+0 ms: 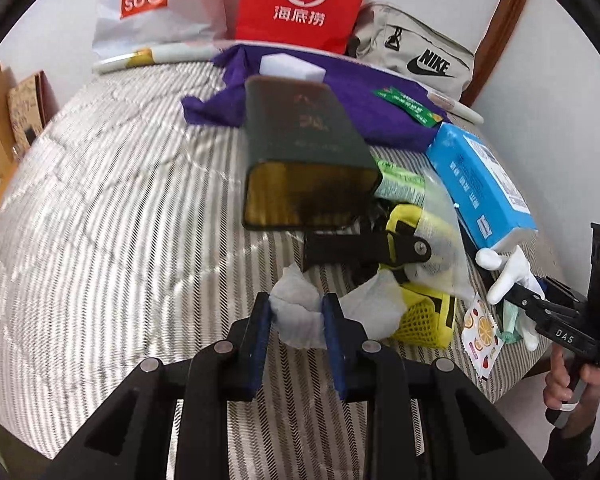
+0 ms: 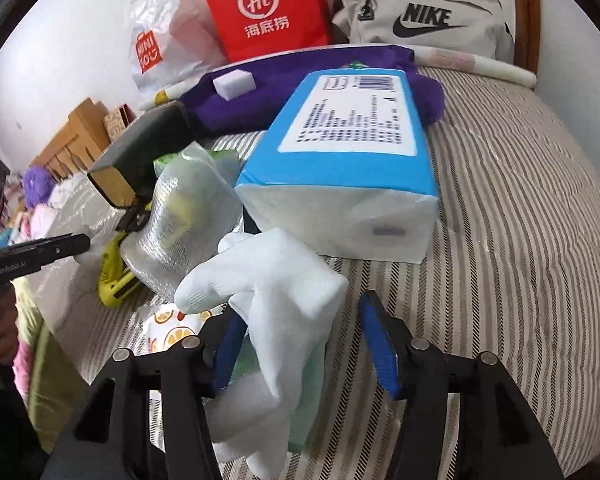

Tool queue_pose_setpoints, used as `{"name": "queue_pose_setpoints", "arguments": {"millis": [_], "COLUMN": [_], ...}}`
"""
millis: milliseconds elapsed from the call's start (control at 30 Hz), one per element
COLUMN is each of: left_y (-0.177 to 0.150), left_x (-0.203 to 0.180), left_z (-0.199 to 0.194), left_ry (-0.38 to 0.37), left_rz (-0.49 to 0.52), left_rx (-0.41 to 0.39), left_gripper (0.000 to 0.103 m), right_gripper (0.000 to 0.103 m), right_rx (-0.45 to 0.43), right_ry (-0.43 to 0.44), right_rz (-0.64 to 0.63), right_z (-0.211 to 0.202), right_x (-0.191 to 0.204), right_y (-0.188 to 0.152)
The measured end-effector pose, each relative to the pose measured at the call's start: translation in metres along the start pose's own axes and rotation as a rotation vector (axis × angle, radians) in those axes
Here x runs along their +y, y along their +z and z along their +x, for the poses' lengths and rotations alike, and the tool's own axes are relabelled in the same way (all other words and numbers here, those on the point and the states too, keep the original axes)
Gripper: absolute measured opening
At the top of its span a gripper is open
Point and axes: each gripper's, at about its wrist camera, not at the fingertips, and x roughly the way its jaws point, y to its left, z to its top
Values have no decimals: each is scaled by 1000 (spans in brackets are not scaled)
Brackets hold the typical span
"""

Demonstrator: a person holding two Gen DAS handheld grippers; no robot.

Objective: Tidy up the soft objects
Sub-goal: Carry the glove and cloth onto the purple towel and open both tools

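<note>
Left gripper (image 1: 296, 316) clamped a crumpled tissue (image 1: 296, 320); right gripper (image 2: 304, 344) gaped around a white glove (image 2: 276, 292), whose lower part was hidden.

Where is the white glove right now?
The white glove lies on the striped bed between the open right gripper's fingers, just in front of the blue tissue pack.

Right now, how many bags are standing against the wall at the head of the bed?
3, in a row along the wall: the white Miniso bag on the left, the red Haidilao bag in the middle, the beige Nike bag on the right. Others may be hidden behind them.
</note>
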Motion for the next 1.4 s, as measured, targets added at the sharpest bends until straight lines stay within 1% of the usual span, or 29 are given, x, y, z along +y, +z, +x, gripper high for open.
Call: {"name": "queue_pose_setpoints", "arguments": {"millis": [33,67,167,400,500,600,767,867,1133,1400], "left_y": [-1,-2,-4,0,3,9,20,28,56,85], "left_x": [1,1,4,8,8,6,5,8,7,3], "left_z": [3,6,11,-4,-12,-23,-38,-42,-51,-44], "left_ry": [2,2,-12,-51,-50,-42,-38,-33,-27,-31], "left_rz": [-6,-9,-26,-65,-66,-57,-51,-66,-61,-62], "left_rx": [7,11,13,2,-9,-25,-51,-62,-92,-94], "left_gripper": [26,26,26,25,25,25,25,25,25,25], "right_gripper": [29,18,18,18,18,18,18,18,18,18], "right_rx": [-5,2,-8,-42,-57,-90,-111,-118,-125,-122], "right_ry": [-4,2,7,41,56,52,60,67,71,74], "right_rz": [-11,-16,-6,26,30,6,-21,-33,-60,-51], "right_z": [0,0,-7,-39,-52,-65,-76,-78,-75,-65], "right_x": [2,2,-1,-11,-12,-7,-1,2,5,-1], "right_y": [0,-1,-2,-2,2,10,26,34,63,103]}}
